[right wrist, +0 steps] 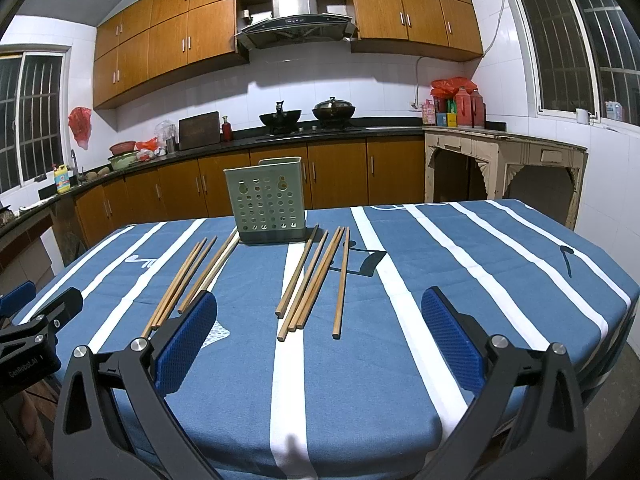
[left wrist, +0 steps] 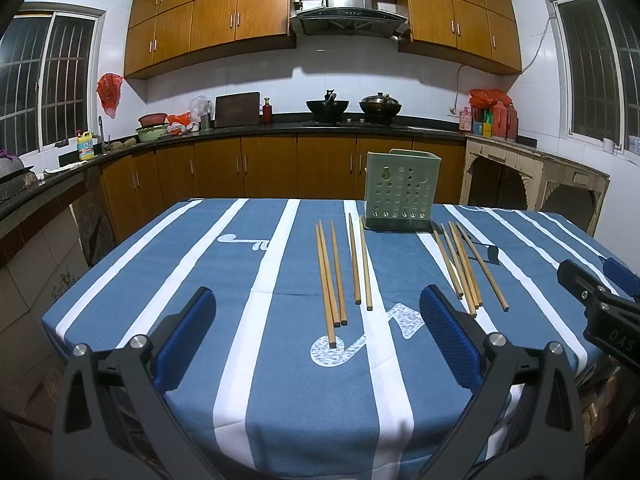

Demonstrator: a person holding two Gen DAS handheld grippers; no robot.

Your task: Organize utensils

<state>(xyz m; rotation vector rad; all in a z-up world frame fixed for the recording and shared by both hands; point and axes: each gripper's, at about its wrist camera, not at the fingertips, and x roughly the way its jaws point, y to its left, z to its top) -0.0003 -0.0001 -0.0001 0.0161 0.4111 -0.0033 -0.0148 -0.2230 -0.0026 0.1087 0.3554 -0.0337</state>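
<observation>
Chopsticks (left wrist: 334, 276) loose on striped tablecloth (left wrist: 240, 360) before green holder (left wrist: 400, 190)

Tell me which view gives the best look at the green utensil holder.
The right wrist view: the green utensil holder stands near the frame's centre, its perforated front facing the camera almost squarely. The left wrist view shows the same holder off to the right and turned slightly, still whole and unobstructed.
</observation>
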